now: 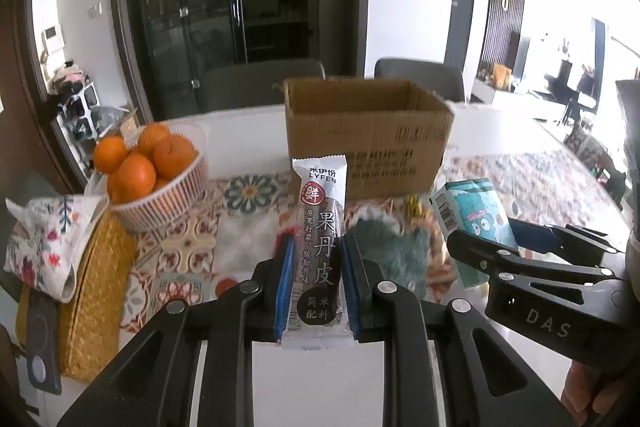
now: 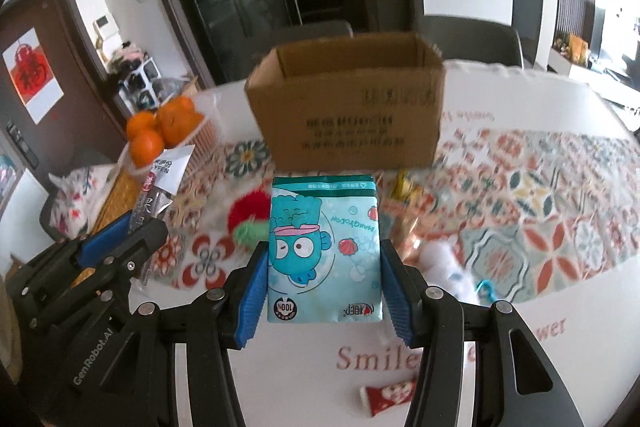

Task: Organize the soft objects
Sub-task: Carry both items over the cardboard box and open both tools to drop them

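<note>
The left gripper (image 1: 314, 267) had its jaws clenched on a snack bar (image 1: 319, 251); the right gripper (image 2: 324, 287) pinched a tissue pack (image 2: 324, 251). Both hung just short of the cardboard box (image 1: 368, 139). Crowding toward its opening together, they risked colliding or clipping the rim.

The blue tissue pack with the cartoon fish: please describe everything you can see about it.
The tissue pack is a soft, glossy plastic packet, light blue with a teal top band, printed with a cartoon fish, shells and bubbles. Its print appears upside down, and a barcode shows on one side in the left wrist view. It is held upright and sealed between the blue pads of the right tongs, above the table, in front of the open cardboard box.
</note>
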